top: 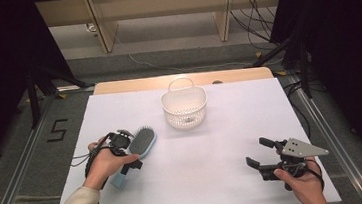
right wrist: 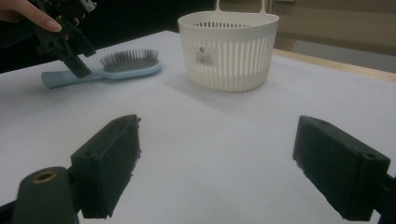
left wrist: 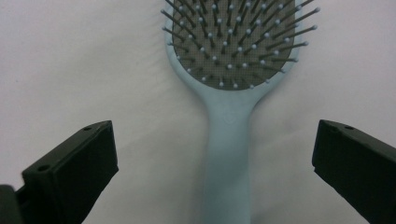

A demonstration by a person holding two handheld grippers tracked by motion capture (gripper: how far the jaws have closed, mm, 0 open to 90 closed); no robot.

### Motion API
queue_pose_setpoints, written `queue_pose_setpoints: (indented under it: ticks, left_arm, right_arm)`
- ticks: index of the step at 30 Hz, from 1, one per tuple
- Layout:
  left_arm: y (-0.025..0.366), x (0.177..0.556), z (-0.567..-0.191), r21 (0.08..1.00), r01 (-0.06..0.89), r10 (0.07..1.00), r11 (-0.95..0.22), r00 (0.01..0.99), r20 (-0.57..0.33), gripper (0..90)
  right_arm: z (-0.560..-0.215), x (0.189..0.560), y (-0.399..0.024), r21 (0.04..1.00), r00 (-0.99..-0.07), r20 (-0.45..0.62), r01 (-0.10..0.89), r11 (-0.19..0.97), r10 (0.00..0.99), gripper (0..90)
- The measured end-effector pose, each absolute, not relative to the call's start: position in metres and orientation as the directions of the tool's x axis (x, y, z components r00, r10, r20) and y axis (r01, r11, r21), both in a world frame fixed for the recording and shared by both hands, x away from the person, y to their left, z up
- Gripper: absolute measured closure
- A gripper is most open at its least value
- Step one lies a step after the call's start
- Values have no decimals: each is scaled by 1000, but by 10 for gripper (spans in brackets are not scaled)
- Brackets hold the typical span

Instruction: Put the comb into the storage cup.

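A light blue hairbrush lies bristles up on the white table, left of centre. My left gripper hangs open just above the brush's handle. In the left gripper view the handle runs up between the two wide-apart jaws of this gripper, and neither pad touches it. The right gripper view shows the brush at the far left under the left gripper. My right gripper stands open and empty near the table's front right; its jaws frame bare table.
A white slotted basket with a handle stands at the middle back of the table, seen closer in the right gripper view. Something small lies in its bottom. Cables and stand legs lie on the floor beyond the table.
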State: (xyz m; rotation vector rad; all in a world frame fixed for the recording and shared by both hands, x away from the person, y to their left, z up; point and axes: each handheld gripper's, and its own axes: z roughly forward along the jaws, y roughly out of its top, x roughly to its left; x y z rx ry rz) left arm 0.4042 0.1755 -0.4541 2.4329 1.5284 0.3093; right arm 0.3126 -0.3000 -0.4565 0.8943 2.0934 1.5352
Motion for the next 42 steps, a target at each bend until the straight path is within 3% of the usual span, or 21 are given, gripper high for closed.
queue_pose_setpoints:
  ticks: [24,42]
  left_arm:
    - [174,422,-463,251,883,906,-396,420,-48,96]
    - [171,426,-463,199,876,887,-440,458,-55,256]
  right_arm:
    - [-457,312,-299,944,-718,52,262,200,694,155]
    - [-457,312,-300,944,-717,55,265,198,695,155]
